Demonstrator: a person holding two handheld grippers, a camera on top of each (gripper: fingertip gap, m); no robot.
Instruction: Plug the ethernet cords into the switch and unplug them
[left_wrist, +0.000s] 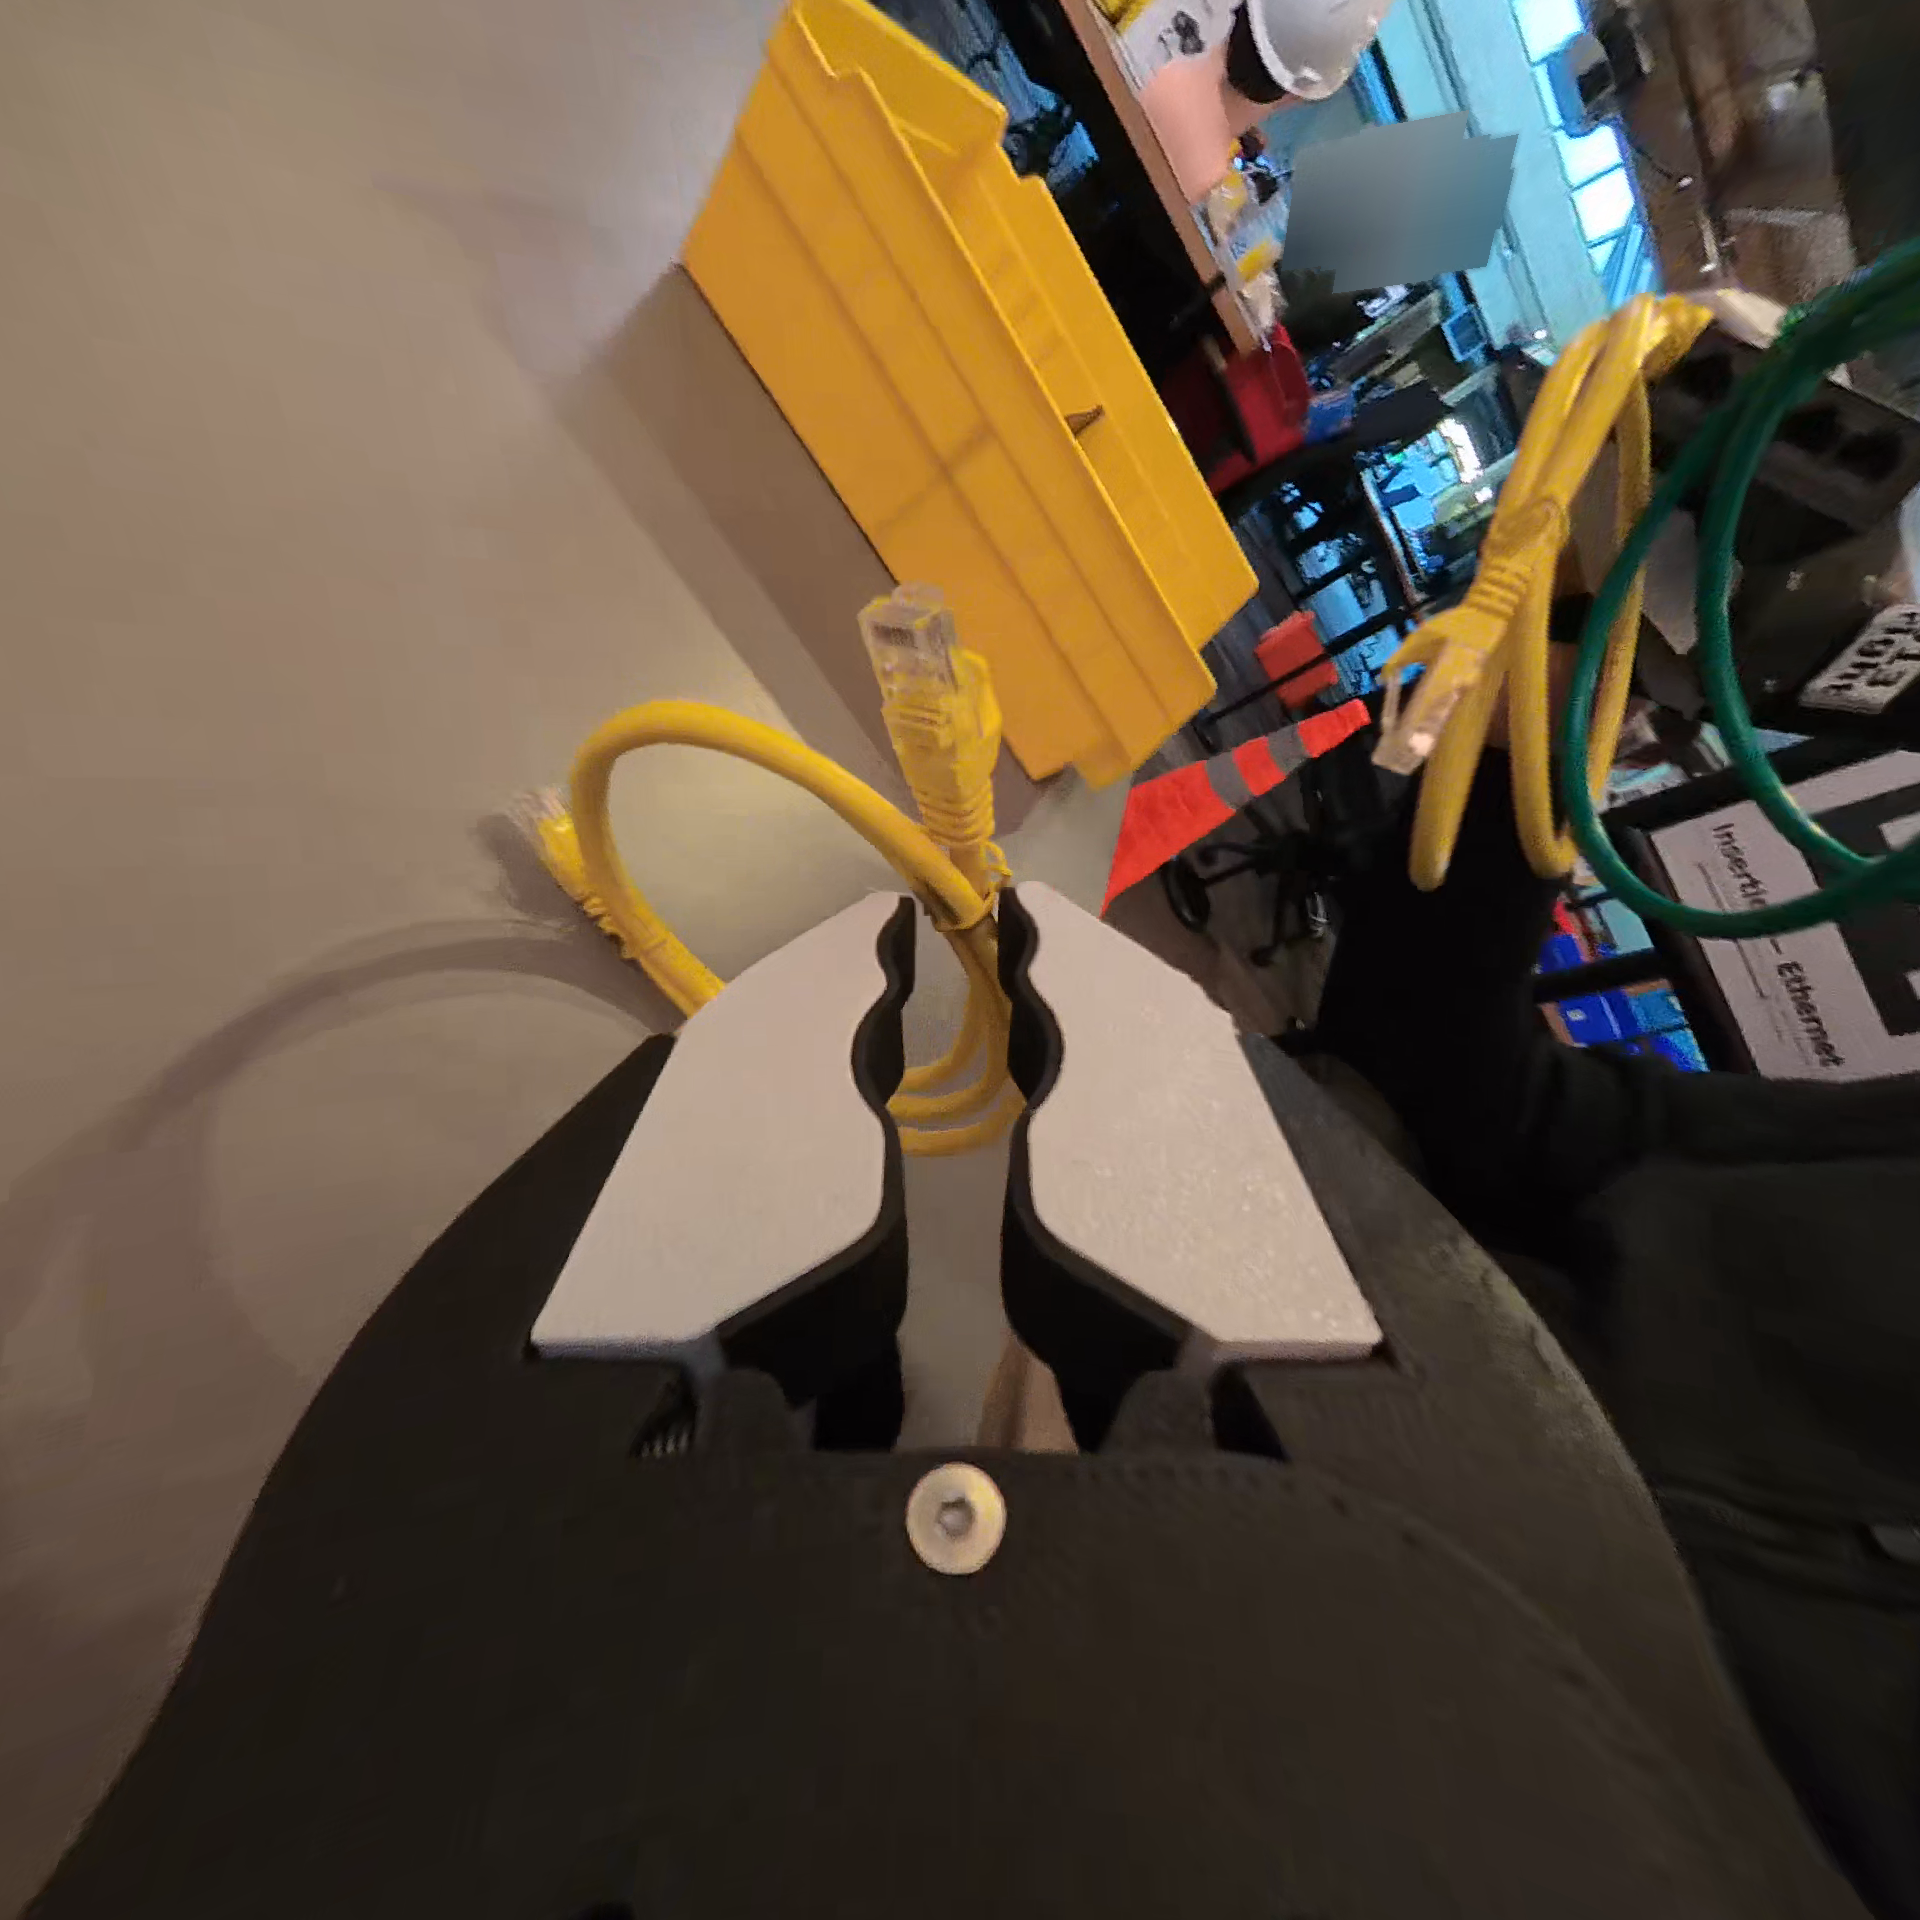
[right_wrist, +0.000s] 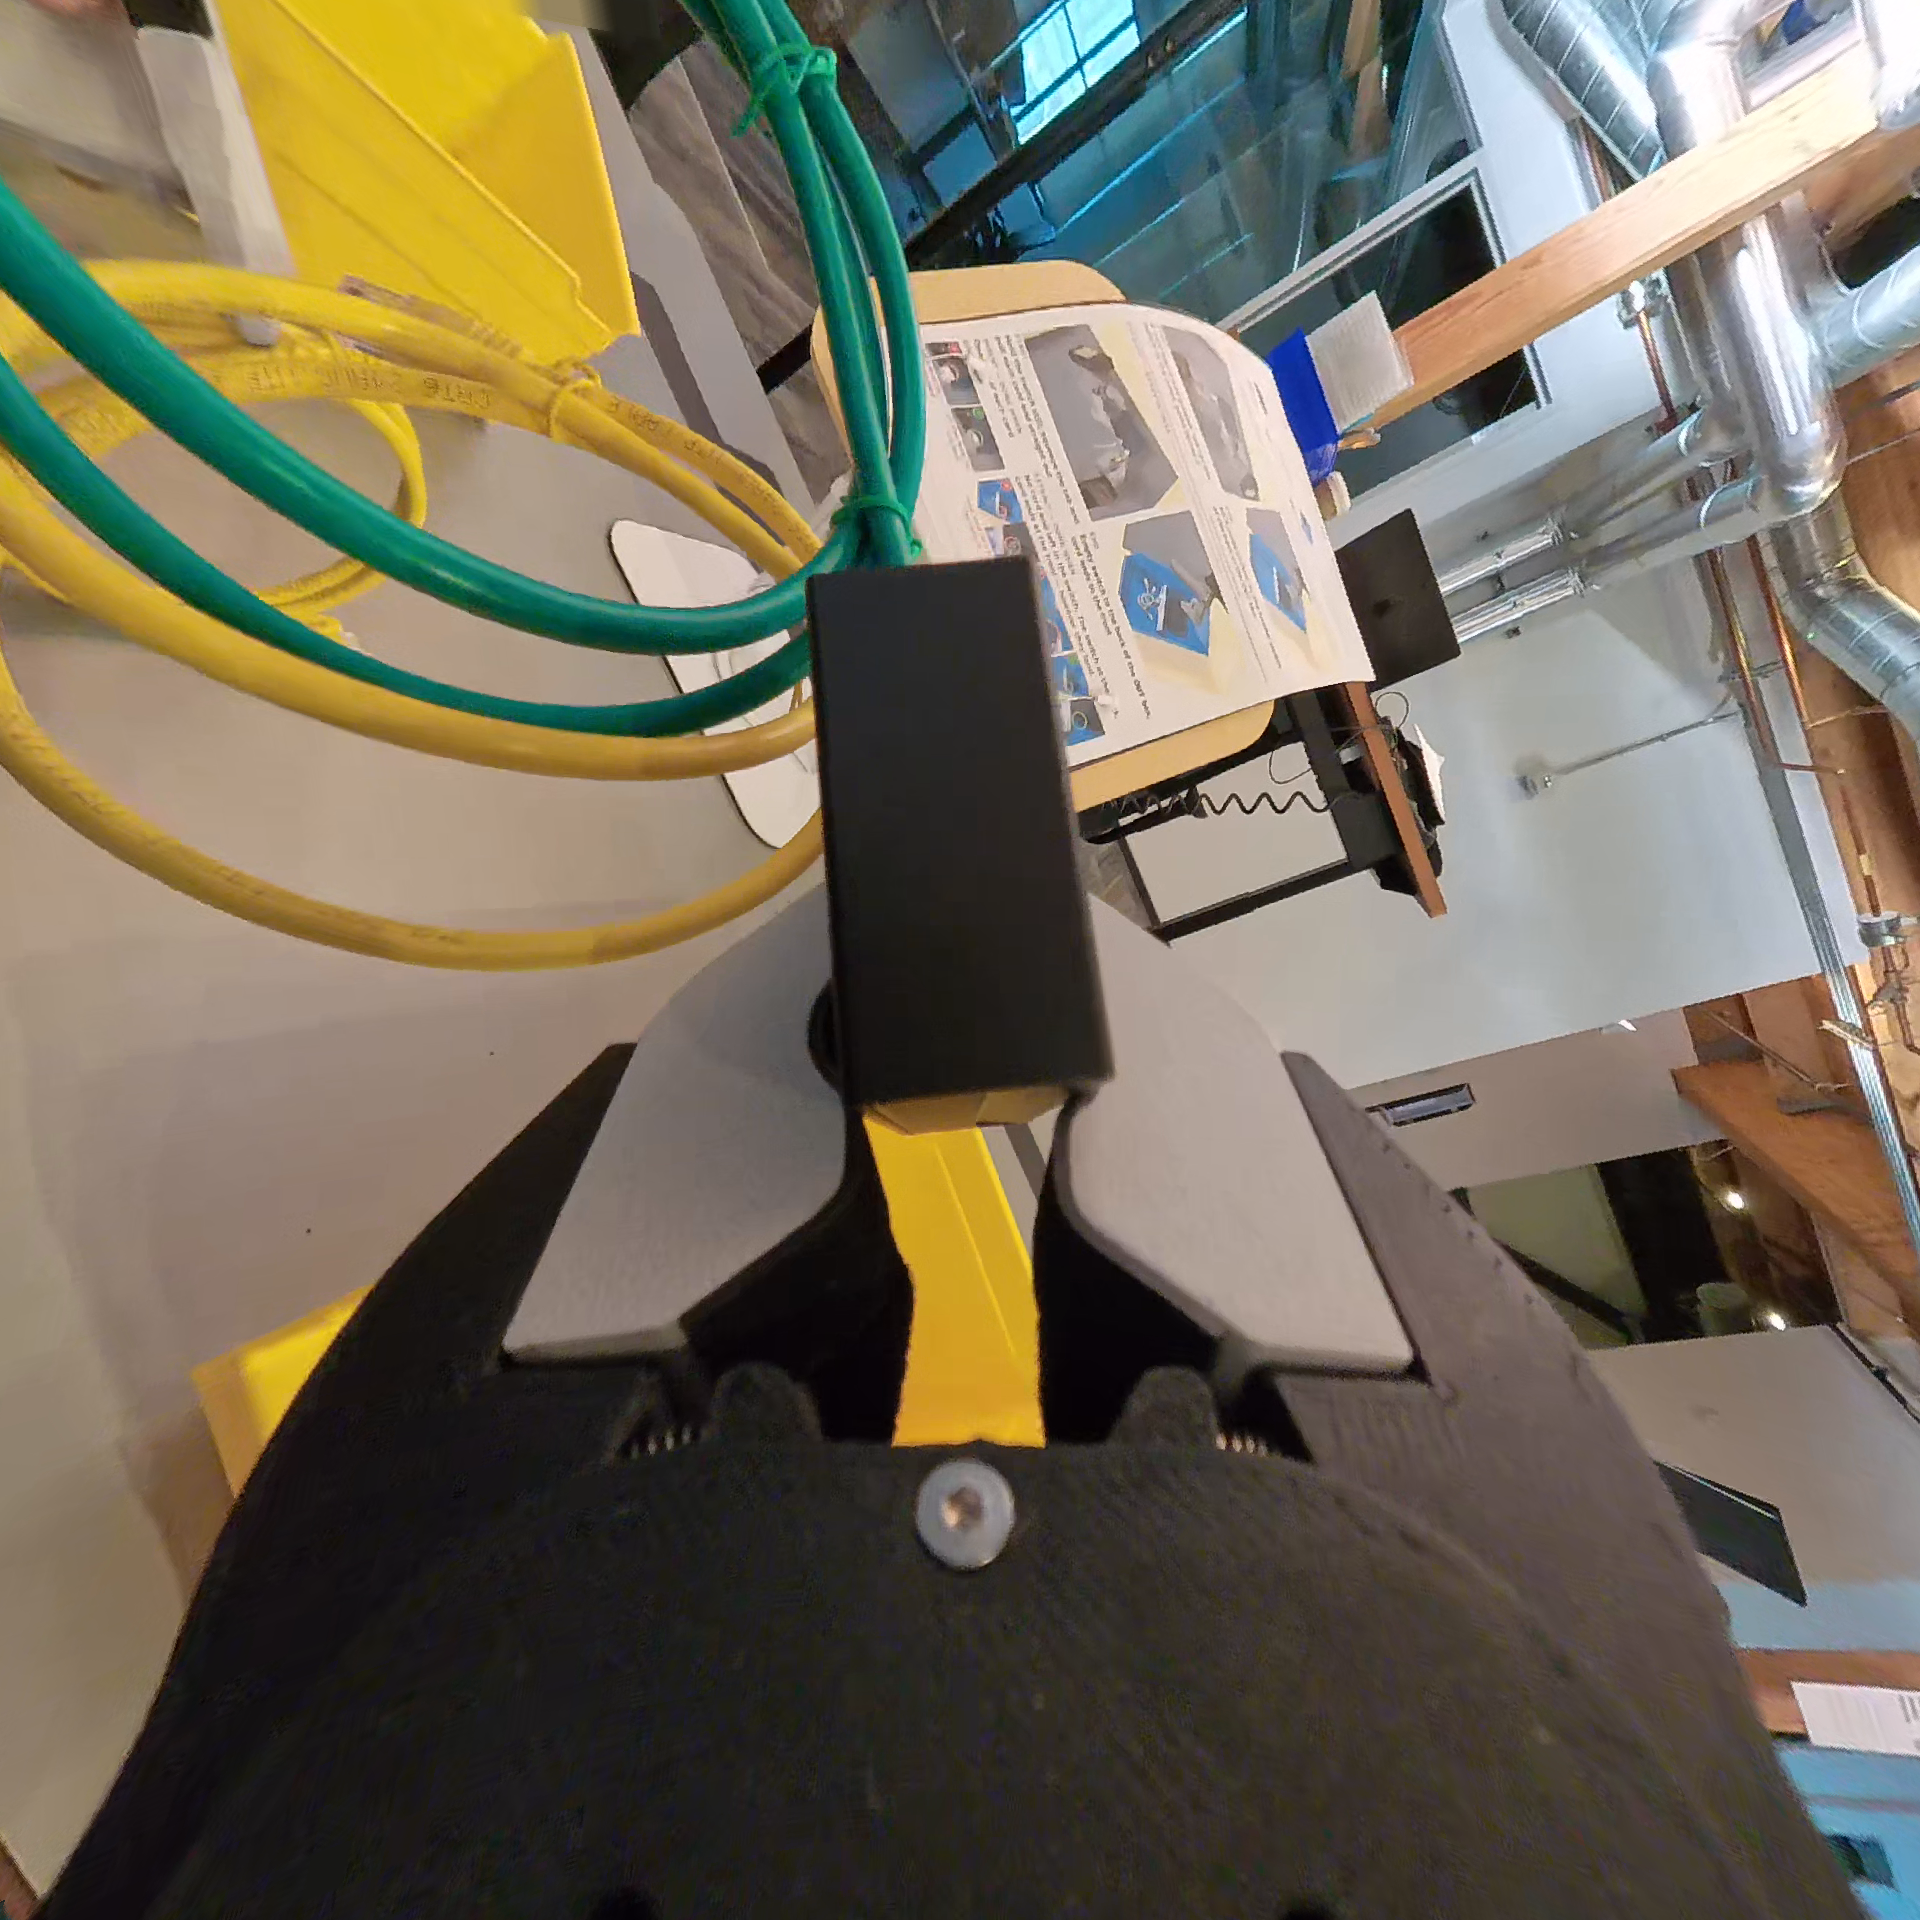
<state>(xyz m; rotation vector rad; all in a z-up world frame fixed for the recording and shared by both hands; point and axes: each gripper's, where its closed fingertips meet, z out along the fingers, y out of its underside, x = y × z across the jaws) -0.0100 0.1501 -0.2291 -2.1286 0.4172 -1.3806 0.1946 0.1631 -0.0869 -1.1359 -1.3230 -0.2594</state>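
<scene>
My left gripper (left_wrist: 961, 914) is shut on a short yellow ethernet cord (left_wrist: 727, 748) near its tie. One clear plug (left_wrist: 914, 644) points up past the fingertips. The cord's other plug (left_wrist: 545, 831) rests by the grey table (left_wrist: 312, 520). My right gripper (right_wrist: 956, 1018) is shut on the black switch (right_wrist: 945, 831) and holds it above the table. Green cords (right_wrist: 520, 592) and yellow cords (right_wrist: 416, 727) loop out from its far end, where the ports are hidden. In the left wrist view a yellow cord (left_wrist: 1496, 582) and a green cord (left_wrist: 1662, 623) hang at the right.
A yellow bin (left_wrist: 935, 416) sits on the table behind the cord and also shows in the right wrist view (right_wrist: 416, 156). A white pad (right_wrist: 707, 623) lies on the table. A printed sheet on a wooden board (right_wrist: 1143, 499) stands beyond. An orange cone (left_wrist: 1226, 779) is farther off. Some 25 cm of space lies between my two pairs of fingers.
</scene>
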